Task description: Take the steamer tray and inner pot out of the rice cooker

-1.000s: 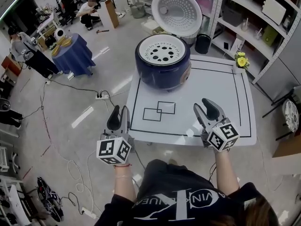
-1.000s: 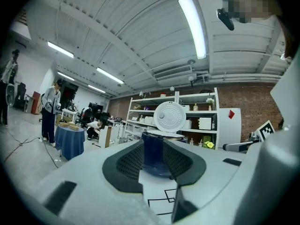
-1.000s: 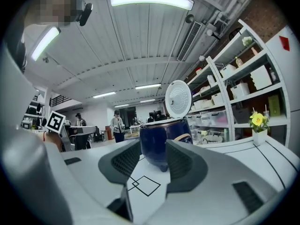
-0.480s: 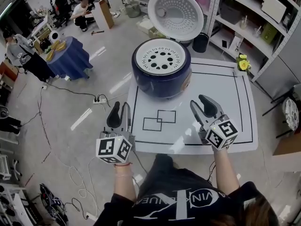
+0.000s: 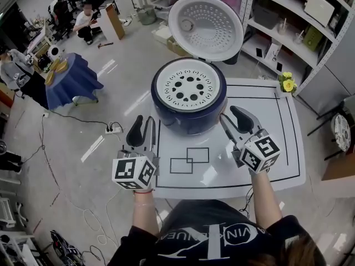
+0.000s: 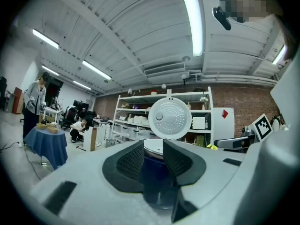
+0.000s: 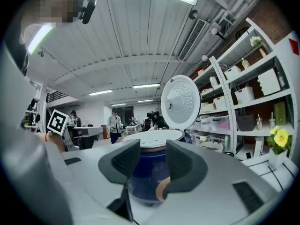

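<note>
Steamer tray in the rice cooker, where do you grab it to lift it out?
Probably by its rim, at the left and right edges, coming from above: the steamer tray lies flat in the top of the rice cooker, and the open lid blocks the back.

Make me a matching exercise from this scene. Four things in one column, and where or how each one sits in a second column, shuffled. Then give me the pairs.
Things:
1. steamer tray
2. lid
3. yellow flowers
4. round side table

Places or states:
A. draped in blue cloth, standing on the floor at the left
B. swung up and open, behind the pot
C. at the far right corner of the white table
D. seated in the top of the rice cooker

Pairs: 1-D, 2-B, 3-C, 4-A
</note>
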{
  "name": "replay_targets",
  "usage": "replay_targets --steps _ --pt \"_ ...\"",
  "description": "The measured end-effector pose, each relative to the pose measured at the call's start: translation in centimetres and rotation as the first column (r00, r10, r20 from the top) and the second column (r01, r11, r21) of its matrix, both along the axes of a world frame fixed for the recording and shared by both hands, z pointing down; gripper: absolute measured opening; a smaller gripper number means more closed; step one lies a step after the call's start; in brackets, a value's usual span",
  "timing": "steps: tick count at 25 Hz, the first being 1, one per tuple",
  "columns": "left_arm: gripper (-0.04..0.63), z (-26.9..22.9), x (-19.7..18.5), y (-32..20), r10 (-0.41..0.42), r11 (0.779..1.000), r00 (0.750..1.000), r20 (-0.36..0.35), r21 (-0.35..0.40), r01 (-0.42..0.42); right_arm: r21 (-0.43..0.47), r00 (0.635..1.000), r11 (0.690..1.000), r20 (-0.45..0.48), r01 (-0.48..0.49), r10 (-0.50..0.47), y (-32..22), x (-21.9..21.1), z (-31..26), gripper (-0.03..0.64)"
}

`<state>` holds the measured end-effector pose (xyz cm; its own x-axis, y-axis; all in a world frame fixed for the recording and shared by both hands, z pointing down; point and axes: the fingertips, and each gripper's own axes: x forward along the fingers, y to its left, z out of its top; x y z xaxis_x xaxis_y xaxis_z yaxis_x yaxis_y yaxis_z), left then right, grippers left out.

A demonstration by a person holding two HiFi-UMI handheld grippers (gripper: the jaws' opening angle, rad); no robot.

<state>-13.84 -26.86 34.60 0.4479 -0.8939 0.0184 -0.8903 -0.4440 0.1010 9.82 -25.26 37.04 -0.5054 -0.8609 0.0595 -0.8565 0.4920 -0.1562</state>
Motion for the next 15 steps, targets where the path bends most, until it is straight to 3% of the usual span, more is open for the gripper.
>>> replay_targets --steps 7,11,15 --pt "0.107 -0.5 1.2 -5.2 0.075 0.997 0.997 0.003 -0.027 -0.075 -0.025 0.996 0.999 -0.088 -0.025 0.022 -5.6 -0.3 -1.3 0.153" --pt "0.117 -0.6 1.8 -7.9 0.103 0.994 0.994 0.031 -0.040 -0.102 -0.080 0.975 0.996 -0.221 -0.050 0.031 -9.3 -0.3 -1.1 0.152" --pt "0.123 -0.7 2.3 -9.6 0.125 0.992 0.991 0.054 -0.040 -0.123 -0.148 0.924 0.985 -0.381 -0.088 0.025 -12.9 -0.3 -0.3 0.153"
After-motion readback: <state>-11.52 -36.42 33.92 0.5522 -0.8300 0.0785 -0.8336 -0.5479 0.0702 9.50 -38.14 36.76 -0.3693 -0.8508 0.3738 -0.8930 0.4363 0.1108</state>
